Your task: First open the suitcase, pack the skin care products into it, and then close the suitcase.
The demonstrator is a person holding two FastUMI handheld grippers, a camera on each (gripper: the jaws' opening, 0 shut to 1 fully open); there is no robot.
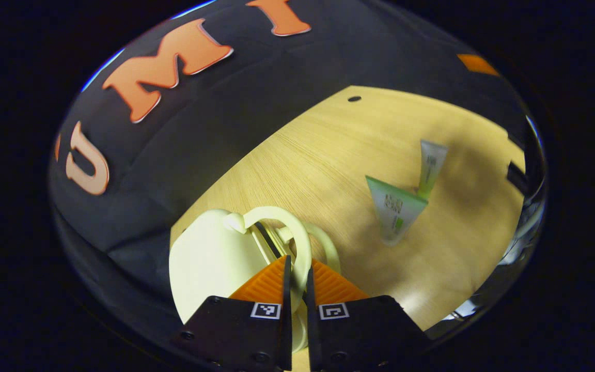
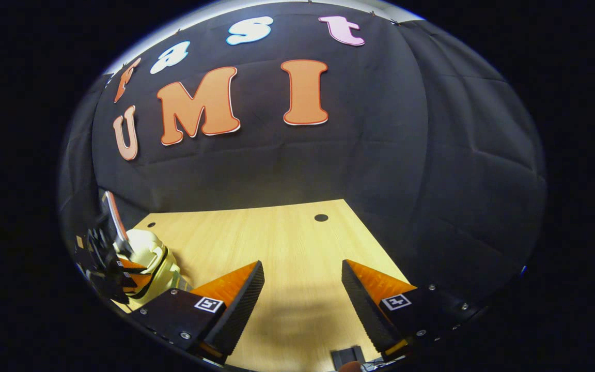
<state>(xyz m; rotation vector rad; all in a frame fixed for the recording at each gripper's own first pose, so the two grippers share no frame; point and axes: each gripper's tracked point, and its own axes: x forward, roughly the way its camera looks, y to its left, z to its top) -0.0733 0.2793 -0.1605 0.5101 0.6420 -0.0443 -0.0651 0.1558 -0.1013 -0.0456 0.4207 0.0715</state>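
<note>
A small cream suitcase (image 1: 209, 258) stands at the table's near corner in the left gripper view. Its looped handle (image 1: 297, 232) runs between the fingers of my left gripper (image 1: 297, 264), which is shut on it. Two skin care tubes lie on the wood farther off: a wider one with a green edge (image 1: 394, 209) and a slimmer one (image 1: 432, 165) behind it. In the right gripper view my right gripper (image 2: 302, 271) hangs open above bare table with nothing between its fingers. At that view's far left the suitcase (image 2: 155, 256) appears with the left gripper (image 2: 122, 271) on top of it.
The light wooden table (image 1: 328, 155) has a small dark hole (image 1: 354, 98) near its far edge, which also appears as a hole (image 2: 321, 217) in the right gripper view. Black cloth walls close off the table's back and sides.
</note>
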